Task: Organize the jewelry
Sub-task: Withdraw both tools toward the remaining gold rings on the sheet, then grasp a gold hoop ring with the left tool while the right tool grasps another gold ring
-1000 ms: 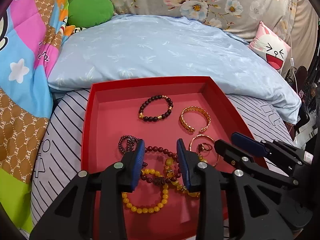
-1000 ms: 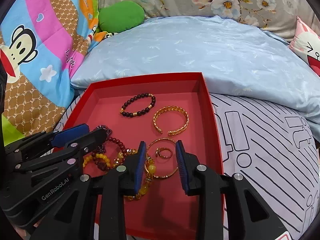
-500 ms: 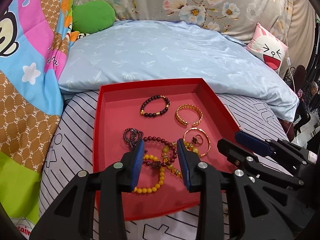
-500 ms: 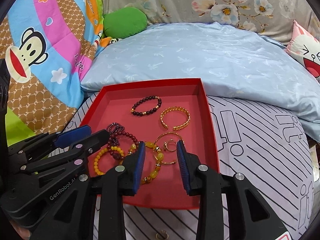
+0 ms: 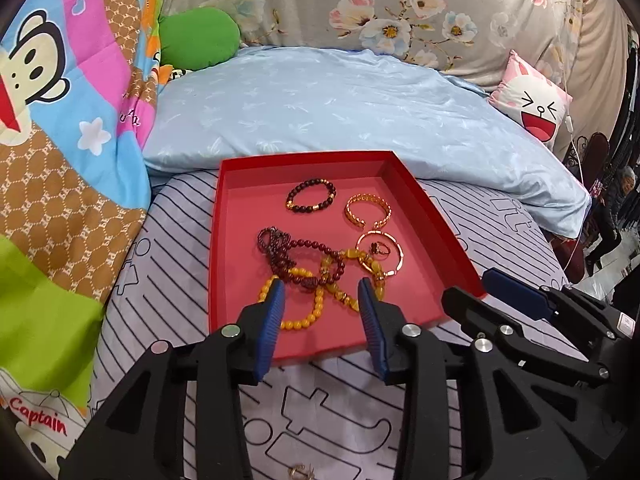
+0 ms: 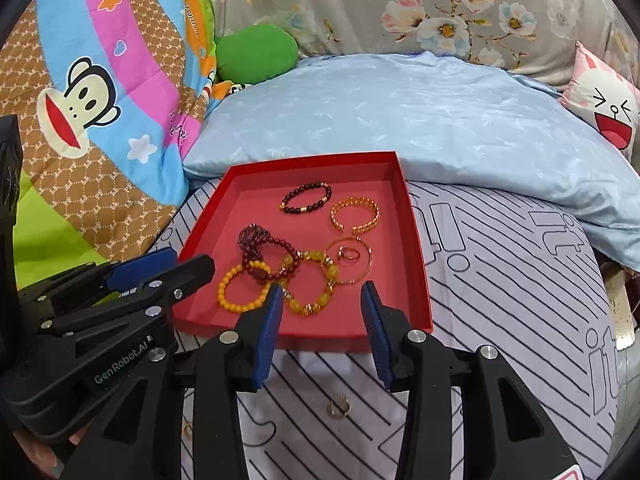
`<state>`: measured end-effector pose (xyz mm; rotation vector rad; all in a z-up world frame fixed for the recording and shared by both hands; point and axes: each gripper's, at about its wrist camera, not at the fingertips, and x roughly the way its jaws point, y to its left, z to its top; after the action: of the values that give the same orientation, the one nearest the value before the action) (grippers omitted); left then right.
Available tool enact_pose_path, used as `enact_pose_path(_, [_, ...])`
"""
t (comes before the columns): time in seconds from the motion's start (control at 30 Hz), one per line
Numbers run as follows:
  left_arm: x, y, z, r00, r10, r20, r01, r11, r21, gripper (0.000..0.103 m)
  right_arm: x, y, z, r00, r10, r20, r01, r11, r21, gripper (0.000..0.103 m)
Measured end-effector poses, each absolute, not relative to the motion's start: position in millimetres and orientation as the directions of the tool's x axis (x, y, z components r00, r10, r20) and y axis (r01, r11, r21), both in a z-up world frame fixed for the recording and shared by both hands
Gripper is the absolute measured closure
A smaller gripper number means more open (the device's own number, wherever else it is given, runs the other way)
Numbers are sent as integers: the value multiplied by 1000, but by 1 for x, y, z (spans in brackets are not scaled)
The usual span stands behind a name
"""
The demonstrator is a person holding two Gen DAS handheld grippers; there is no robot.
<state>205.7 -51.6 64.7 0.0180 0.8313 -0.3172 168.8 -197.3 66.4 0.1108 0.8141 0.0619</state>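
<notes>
A red tray [image 5: 448, 236] [image 6: 416, 248] lies on the striped bedsheet. It holds a dark bead bracelet [image 5: 311, 197] [image 6: 306, 197], a gold cuff [image 5: 368, 211] [image 6: 355, 215], a thin gold bangle [image 5: 380, 252] with a ring [image 6: 349, 255] inside it, and a tangle of red and yellow bead bracelets [image 5: 304, 280] [image 6: 272, 276]. A small gold ring [image 6: 338, 406] [image 5: 301, 471] lies on the sheet in front of the tray. My left gripper [image 5: 320, 300] and right gripper [image 6: 320, 300] are both open and empty, above the tray's near edge.
A light blue pillow [image 5: 340, 112] lies behind the tray. A colourful monkey-print quilt [image 5: 60, 140] rises at the left, a green cushion [image 5: 198, 38] at the back, a pink rabbit cushion [image 5: 532, 100] at the right. Another small gold piece [image 6: 187, 431] lies on the sheet.
Both grippers have pulled back and up from the tray, staying open. The tray looks smaller, and the sheet in front with the loose gold ring has come into view.
</notes>
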Motion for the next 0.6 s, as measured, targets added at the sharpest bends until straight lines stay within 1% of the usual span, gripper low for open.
enact_pose_path(0.27, [174,-38,59,631,-251,-734,261,960,-104,66,133,-200,49,657,89,-749,0,993,118,63])
enact_pose_path(0.47, [148,-16,43,618,-231,-751,226,968,-111,65,110,-210,28,618,76,-782,31,992,121,63])
enact_pose_path(0.53, [139,-10,36,608,-224,-762,215,970,-114,63,103,-213,20,605,78,-792,43,991,130,63])
enact_pose_path(0.6, [130,-6,29,601,-220,-769,214,971,-110,57,97,-213,13,595,77,-800,48,990,132,63])
